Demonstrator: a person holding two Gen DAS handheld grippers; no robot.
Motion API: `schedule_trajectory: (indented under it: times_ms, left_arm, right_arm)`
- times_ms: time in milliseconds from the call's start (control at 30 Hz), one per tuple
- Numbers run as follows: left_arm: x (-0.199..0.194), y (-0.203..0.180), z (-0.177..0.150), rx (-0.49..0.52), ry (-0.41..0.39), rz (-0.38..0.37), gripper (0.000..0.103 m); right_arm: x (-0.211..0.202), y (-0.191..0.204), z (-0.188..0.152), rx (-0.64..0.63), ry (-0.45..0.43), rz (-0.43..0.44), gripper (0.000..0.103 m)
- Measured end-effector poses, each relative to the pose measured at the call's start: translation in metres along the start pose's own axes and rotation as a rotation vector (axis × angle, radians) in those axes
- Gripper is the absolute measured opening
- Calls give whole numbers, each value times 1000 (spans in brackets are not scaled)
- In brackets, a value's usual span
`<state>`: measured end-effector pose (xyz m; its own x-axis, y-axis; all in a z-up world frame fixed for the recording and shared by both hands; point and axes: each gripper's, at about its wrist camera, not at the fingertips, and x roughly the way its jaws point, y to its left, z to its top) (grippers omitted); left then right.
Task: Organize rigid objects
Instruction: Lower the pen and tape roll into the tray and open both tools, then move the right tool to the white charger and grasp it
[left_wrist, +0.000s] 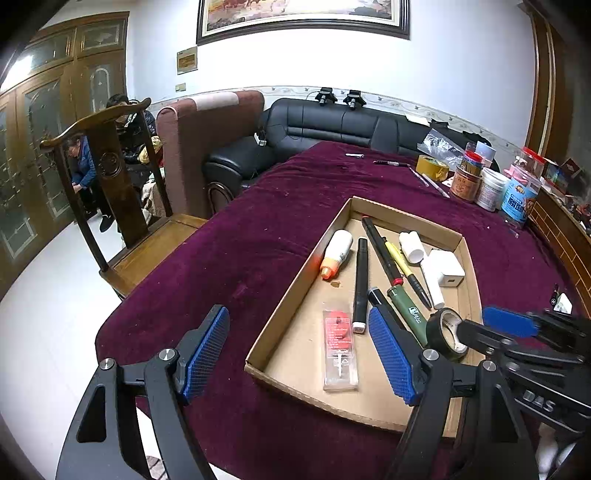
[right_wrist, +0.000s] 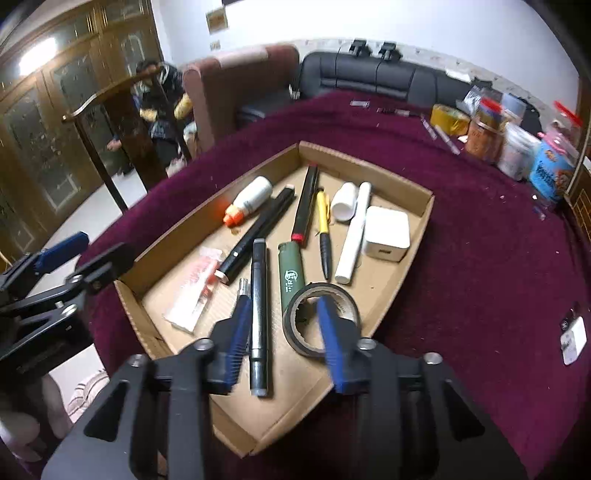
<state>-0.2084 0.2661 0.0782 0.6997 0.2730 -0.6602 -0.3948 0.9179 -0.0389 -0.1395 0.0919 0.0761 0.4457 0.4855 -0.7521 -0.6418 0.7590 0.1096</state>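
Observation:
A shallow cardboard tray (left_wrist: 295, 291) (right_wrist: 399, 184) on the purple tablecloth holds pens, a green lighter (right_wrist: 291, 275), a white charger (right_wrist: 388, 232), a glue bottle (left_wrist: 336, 253), a white tube and a clear packet (left_wrist: 340, 347). A black tape roll (right_wrist: 321, 319) (left_wrist: 445, 332) lies at the tray's near right. My right gripper (right_wrist: 282, 310) is open over the tray; one finger reaches inside the roll, the other is left of a silver-black pen (right_wrist: 258, 317). My left gripper (left_wrist: 299, 332) is open and empty above the tray's near left edge.
Jars, tins and a yellow tape roll (left_wrist: 432, 166) stand at the table's far right, with loose pens (left_wrist: 391, 162) nearby. A small white tag (right_wrist: 572, 339) lies right of the tray. A wooden chair (left_wrist: 122, 206) and sofas stand beyond the table.

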Motion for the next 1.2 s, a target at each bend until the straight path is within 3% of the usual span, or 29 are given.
schedule_trajectory:
  times_ms: [167, 267, 700, 867, 1067, 1200]
  left_arm:
    - [-9, -7, -1, 16, -12, -3, 73]
    - [-14, -14, -2, 34, -20, -3, 73]
    - [-41, -47, -8, 118, -56, 9, 75]
    - [-48, -66, -12, 159, -52, -34, 76]
    - [-45, -100, -22, 229, -5, -139, 76]
    - [-40, -123, -27, 270, 34, -224, 76]
  right_arm:
    - [-21, -6, -11, 28, -60, -4, 40]
    - [-29, -16, -19, 78, -81, 4, 49]
    - [-46, -44, -57, 196, -118, 2, 49]
    - [-56, -64, -68, 234, -131, -9, 52]
    - [-67, -124, -88, 331, -129, -105, 52]
    - [-80, -195, -102, 456, -120, -224, 52]
